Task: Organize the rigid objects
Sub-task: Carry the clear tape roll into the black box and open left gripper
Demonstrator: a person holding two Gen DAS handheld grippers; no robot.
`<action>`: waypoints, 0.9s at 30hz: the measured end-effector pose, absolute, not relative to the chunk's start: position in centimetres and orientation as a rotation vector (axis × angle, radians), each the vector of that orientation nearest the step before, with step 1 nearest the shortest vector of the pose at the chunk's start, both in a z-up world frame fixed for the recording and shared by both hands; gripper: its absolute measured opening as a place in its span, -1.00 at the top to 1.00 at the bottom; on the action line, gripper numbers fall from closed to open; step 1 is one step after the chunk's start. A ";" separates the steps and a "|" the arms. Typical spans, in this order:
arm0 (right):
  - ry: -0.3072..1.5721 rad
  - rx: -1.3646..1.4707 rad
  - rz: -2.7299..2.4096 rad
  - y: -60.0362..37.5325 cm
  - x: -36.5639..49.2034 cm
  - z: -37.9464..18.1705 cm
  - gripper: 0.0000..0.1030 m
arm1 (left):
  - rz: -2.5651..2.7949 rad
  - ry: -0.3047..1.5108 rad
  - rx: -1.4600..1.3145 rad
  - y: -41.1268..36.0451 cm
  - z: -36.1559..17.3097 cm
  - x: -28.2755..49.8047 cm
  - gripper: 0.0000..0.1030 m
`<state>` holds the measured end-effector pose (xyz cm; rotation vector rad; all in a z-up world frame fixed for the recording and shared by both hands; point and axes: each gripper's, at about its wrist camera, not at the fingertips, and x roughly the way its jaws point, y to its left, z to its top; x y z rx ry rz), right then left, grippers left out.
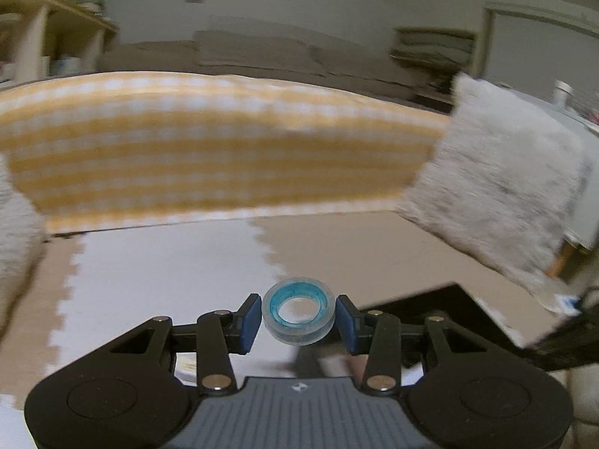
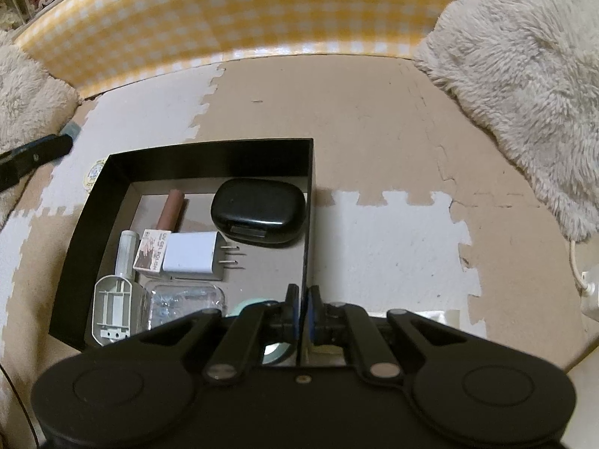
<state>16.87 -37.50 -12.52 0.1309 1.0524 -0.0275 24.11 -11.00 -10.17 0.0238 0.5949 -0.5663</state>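
My left gripper [image 1: 298, 320] is shut on a clear tape roll with a blue core [image 1: 298, 315] and holds it above the foam floor mat. My right gripper [image 2: 303, 312] is shut on the right wall of a black box [image 2: 309, 194]. Inside the box lie a black case [image 2: 258, 211], a white charger plug [image 2: 194, 252], a small nail polish carton [image 2: 151, 250], a brown tube [image 2: 170, 211], a white tube [image 2: 125, 252], a grey plastic part [image 2: 112, 307] and a clear case [image 2: 183, 299]. A corner of the box shows in the left wrist view [image 1: 441, 299].
A yellow checked cushion [image 2: 239, 18] runs along the far side. Fluffy grey pillows lie at the right [image 2: 524, 75] and left [image 2: 26, 89]. The left gripper's arm [image 2: 33, 155] shows at the left edge of the right wrist view. A round sticker [image 2: 93, 176] lies by the box.
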 end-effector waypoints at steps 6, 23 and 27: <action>1.049 0.135 -0.011 -37.7 16.6 -12.5 0.89 | -0.675 0.653 0.018 -14.4 -10.3 21.9 0.14; 1.082 0.192 0.076 -38.5 13.8 -12.3 0.83 | -0.779 0.836 -0.098 -21.4 -13.0 19.6 0.14; 1.082 0.191 0.077 -38.5 13.8 -12.2 0.83 | -0.767 0.873 -0.093 -22.6 -13.9 19.6 0.14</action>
